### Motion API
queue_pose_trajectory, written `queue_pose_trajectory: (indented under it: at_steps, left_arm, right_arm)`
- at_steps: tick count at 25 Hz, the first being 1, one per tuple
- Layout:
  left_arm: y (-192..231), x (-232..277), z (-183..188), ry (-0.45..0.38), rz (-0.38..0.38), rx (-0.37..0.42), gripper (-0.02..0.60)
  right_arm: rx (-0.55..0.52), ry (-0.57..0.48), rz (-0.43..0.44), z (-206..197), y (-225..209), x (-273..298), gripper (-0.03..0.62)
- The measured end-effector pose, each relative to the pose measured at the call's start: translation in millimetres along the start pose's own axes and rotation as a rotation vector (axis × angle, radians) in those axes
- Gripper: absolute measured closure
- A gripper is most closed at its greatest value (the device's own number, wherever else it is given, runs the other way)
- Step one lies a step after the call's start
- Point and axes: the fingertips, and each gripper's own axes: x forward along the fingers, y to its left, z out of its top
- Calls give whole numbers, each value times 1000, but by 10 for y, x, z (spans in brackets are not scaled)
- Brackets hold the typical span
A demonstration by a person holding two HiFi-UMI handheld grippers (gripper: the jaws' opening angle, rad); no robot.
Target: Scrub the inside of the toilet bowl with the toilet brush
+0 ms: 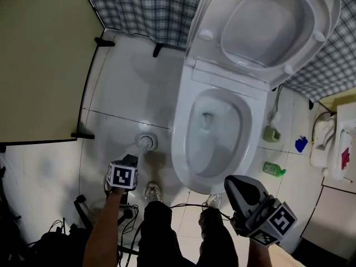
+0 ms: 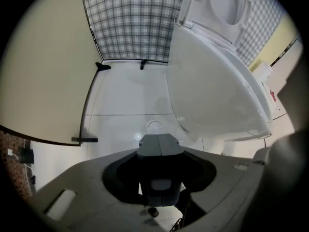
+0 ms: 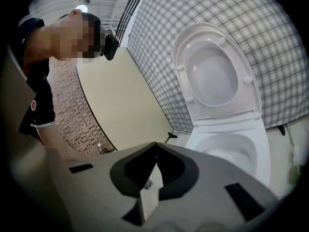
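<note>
Toilet bowl [image 1: 214,132], lid [image 1: 267,21] raised, is standing on the white floor [image 1: 128,93] just ahead of me, while I am holding the left gripper [image 2: 160,140] and the right gripper [image 3: 154,145] clenched on nothing, both apart from it.

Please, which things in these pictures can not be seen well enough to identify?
- Toilet brush: no view shows one plainly; the small green object beside the toilet, head view, is too small to name.
- White things, head view: cut by the right edge.
- Bowl, right gripper view: its near part is hidden behind the right claw.
</note>
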Motion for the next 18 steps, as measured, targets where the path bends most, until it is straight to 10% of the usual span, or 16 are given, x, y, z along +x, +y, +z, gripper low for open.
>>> queue_pose_trajectory:
  at_steps: [18]
  left_arm:
    - [-236,-104,789,-307,-20,36,262]
  right_arm:
    - [-11,-10,-17,28,-37,-101,594]
